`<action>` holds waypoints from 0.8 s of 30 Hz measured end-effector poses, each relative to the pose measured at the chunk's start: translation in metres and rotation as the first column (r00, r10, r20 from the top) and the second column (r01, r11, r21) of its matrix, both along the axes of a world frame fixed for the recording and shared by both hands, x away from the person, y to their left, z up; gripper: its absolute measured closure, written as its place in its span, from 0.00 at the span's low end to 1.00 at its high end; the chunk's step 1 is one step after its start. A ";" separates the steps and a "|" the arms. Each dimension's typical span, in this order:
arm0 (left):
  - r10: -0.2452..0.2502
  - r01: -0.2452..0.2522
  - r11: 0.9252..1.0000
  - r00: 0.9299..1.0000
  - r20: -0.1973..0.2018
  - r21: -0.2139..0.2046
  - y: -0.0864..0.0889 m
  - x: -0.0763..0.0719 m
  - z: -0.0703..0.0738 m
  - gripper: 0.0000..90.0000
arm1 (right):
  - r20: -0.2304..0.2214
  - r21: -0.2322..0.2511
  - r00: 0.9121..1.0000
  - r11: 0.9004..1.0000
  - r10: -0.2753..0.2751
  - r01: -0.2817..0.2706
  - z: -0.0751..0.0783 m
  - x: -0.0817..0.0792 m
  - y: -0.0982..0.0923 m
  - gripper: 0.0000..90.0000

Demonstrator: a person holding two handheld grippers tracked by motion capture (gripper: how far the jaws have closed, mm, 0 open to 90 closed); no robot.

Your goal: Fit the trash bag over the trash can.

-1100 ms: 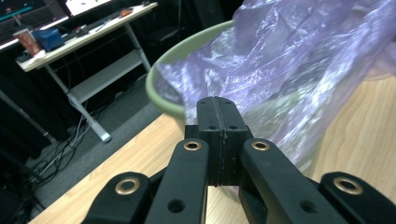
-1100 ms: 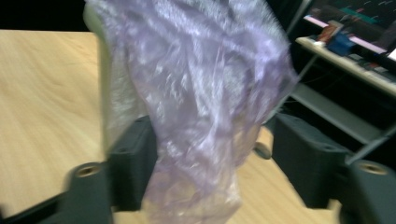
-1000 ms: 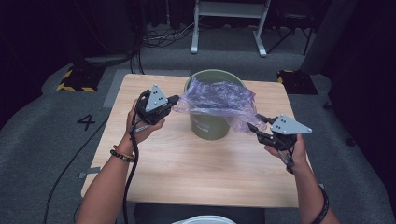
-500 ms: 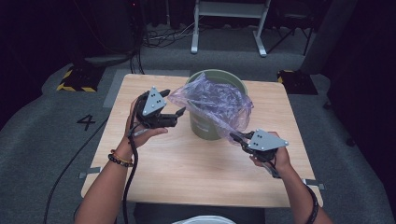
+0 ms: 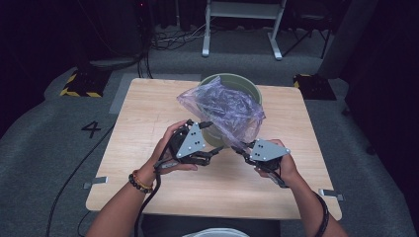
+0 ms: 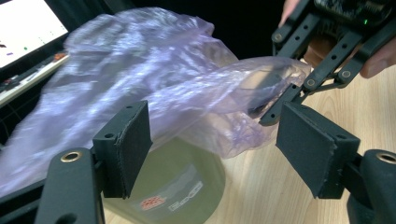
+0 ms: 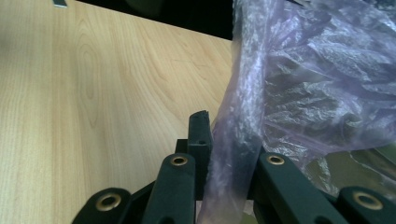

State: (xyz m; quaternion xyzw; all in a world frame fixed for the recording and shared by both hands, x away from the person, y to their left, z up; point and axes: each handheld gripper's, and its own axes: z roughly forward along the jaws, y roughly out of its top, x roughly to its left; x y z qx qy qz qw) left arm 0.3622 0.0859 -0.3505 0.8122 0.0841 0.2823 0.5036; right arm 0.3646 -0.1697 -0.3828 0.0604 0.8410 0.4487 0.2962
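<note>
A: Where's the bag (image 5: 225, 107) relative to the two hand-held grippers?

B: It's draped over the bin (image 5: 232, 85) near the far edge of the bench (image 5: 148, 113), with its tail stretched toward the near right. The right hand-held gripper (image 5: 236, 147) is clenched on that tail. The left hand-held gripper (image 5: 213, 138) has just opened, nothing between the pads, sitting just left of the tail by the bin's near wall.

A: So the left is next to grab?

B: Likely. Film lies up and ahead of its jaws, long axis running bin to right gripper.

A: View differences?

B: The left gripper view shows the gap between pads (image 6: 128, 140) and film, plus the bin label. The right gripper view shows film pinched in its jaws; how deep is hard to tell.
</note>
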 end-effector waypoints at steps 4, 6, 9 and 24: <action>-0.004 0.005 1.000 1.000 -0.021 0.029 -0.007 0.010 -0.008 0.33 | -0.009 -0.014 1.000 1.000 0.021 -0.021 -0.001 0.001 0.004 0.88; 0.001 0.000 0.999 1.000 -0.021 0.037 -0.008 0.011 -0.010 0.38 | -0.010 -0.016 1.000 1.000 0.025 -0.025 -0.001 0.001 0.005 0.88; 0.015 -0.013 0.997 1.000 -0.018 0.070 -0.009 0.019 -0.015 0.61 | -0.014 -0.018 0.999 0.999 0.037 -0.038 0.000 -0.001 0.006 0.88; 0.023 -0.039 0.994 0.989 -0.147 -0.104 0.005 0.020 -0.015 0.30 | 0.003 -0.060 1.000 0.998 0.025 -0.024 -0.001 -0.003 0.011 0.87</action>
